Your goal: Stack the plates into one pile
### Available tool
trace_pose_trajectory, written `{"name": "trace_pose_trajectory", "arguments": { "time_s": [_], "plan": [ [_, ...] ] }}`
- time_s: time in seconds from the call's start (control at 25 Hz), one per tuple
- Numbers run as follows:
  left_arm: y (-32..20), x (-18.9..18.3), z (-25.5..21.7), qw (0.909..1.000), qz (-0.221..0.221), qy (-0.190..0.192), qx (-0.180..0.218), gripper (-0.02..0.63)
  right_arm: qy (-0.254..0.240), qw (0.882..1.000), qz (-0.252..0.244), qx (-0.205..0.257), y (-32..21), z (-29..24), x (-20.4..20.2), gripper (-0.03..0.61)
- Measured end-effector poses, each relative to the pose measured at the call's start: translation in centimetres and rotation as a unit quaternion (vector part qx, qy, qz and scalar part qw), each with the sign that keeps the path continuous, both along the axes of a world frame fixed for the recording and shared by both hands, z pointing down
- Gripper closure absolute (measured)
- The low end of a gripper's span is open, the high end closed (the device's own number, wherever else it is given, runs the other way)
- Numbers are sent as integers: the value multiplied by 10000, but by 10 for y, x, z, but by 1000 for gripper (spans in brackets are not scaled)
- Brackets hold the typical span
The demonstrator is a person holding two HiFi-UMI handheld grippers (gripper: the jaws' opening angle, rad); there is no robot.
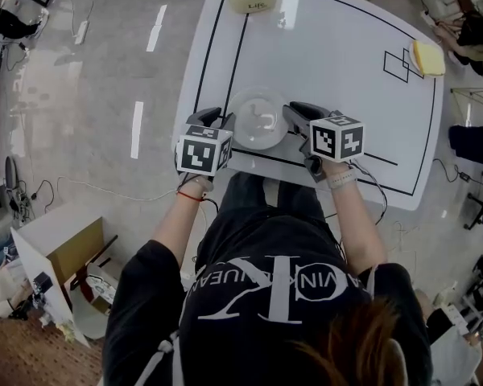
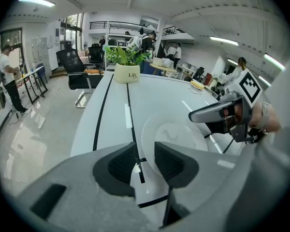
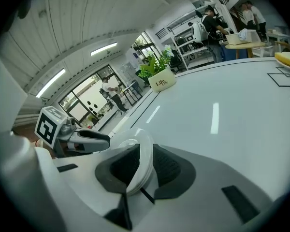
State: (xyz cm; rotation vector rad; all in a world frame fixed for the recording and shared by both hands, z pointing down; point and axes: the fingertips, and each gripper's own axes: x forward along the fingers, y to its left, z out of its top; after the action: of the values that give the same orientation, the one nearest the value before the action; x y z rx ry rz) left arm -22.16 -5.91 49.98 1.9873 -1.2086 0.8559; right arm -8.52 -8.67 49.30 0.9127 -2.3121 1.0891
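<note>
The plates (image 1: 258,119) sit on the counter (image 1: 338,55) between our two tongs. No other plate shows anywhere, so we judge the pile made and the step in hand to be letting go cleanly.

The right tongs (image 3: 146,164) stand apart around the pile's near rim. The rim looks layered and runs up through the gap, close to one pad with clear space at the other, so nothing is clamped. The left tongs (image 2: 145,156) are open too, with only bare counter and a black line (image 2: 134,129) in their gap. The pile's edge lies just ahead of them, toward their right-hand pad.

To do this well, we want the right tongs spread enough that neither pad rubs the rim. Then we draw them straight back along their own line, away from the pile, without lifting or twisting. A pad catching the rim could tip or slide the top plate. The left tongs can act as a stop at the opposite edge, close but not pushing, and back off once the right ones are clear. Whether the plates sit quite centred on each other we cannot tell.
</note>
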Motion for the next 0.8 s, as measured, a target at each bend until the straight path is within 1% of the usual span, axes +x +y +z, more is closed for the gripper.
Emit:
{"name": "trace_pose_trajectory", "arguments": {
  "time_s": [0.08,0.16,0.2,0.24,0.28,0.48,0.56,0.72,0.8],
  "plan": [
    [-2,-1,-2,10000,11,-28,94,488,18,9999,28,101,-1,-4,2,492],
    [-5,-4,-6,9995,-23,-85,291,525,50,9996,56,271,-3,-8,5,503],
    [-8,-5,-9,9991,-39,-118,416,558,67,9992,86,373,-4,-11,7,517],
    [-10,-7,-11,9984,-43,-151,540,593,82,9987,126,478,-6,-14,9,549],
    [-12,-8,-13,9977,-31,-181,650,603,87,9982,163,579,-7,-17,11,573],
    [-20,-14,-23,9937,102,-190,1099,603,-110,9947,382,947,-6,-36,18,577],
    [-21,-16,-31,9911,64,-60,1327,603,-200,9921,541,1116,-3,-45,23,577],
    [-24,-18,-51,9832,-143,538,1738,603,-350,9848,778,1512,3,-62,31,578],
    [-23,-18,-62,9785,-120,681,1945,603,-307,9812,818,1718,9,-70,34,578]
  ]
}}
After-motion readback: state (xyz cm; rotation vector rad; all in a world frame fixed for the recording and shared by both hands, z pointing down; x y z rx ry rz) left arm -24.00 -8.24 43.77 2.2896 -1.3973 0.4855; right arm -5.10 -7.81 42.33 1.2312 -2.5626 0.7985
